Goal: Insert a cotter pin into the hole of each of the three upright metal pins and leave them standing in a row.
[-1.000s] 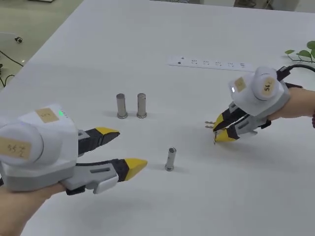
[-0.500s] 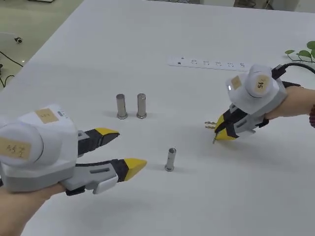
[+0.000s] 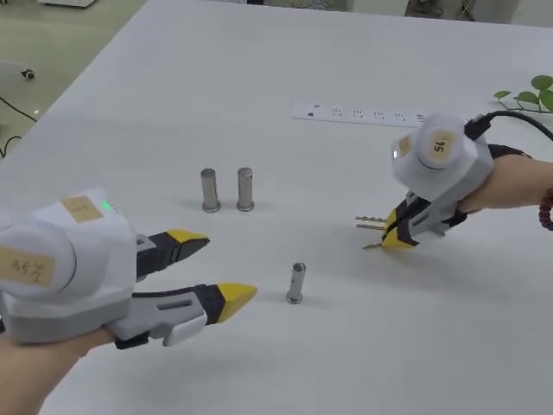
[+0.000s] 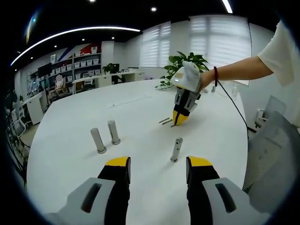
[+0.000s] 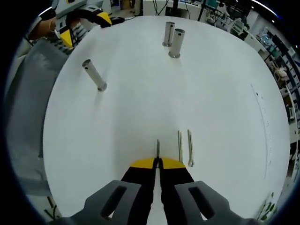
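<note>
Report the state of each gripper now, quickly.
Left gripper: open, holding nothing.
Right gripper: closed on a thin silver metal cotter pin.

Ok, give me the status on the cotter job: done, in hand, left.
Done: nothing; no hole shows anything in it. Two pins stand side by side, the third pin apart. In hand: right gripper shut on one cotter at the table; left gripper open, empty, facing the third pin. Left: all three insertions, then the row; two spare cotters lie beside the right gripper.
</note>
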Demonstrator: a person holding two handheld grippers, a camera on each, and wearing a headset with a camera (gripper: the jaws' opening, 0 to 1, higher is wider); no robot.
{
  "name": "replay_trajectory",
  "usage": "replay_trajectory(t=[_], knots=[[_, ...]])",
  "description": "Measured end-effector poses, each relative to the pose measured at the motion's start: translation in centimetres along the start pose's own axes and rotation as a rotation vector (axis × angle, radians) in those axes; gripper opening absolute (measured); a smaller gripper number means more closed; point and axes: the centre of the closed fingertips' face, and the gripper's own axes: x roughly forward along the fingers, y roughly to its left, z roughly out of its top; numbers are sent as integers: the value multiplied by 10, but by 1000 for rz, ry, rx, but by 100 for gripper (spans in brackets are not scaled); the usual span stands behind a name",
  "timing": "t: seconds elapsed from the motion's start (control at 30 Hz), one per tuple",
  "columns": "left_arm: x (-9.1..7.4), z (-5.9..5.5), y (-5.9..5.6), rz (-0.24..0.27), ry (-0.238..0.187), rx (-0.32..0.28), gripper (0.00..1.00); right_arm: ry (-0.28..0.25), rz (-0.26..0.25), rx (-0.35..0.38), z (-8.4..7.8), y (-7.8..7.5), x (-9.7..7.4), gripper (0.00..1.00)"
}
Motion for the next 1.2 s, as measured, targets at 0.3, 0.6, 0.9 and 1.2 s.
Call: replay_trajectory(t=[0.3, 0.6, 0.9, 1.2], knots=[[0, -1, 0, 2, 4, -1, 46, 37, -8, -21, -4, 0, 1, 3], [1, -1, -2, -1, 5, 5, 46, 30, -41, -36, -4, -4, 0, 1], [3, 2, -3, -8, 14, 14, 45, -16, -95, -65, 3, -6, -10, 1], [5, 17, -4, -16, -5, 0, 41, -120, -161, -164, 28, 2, -27, 1]])
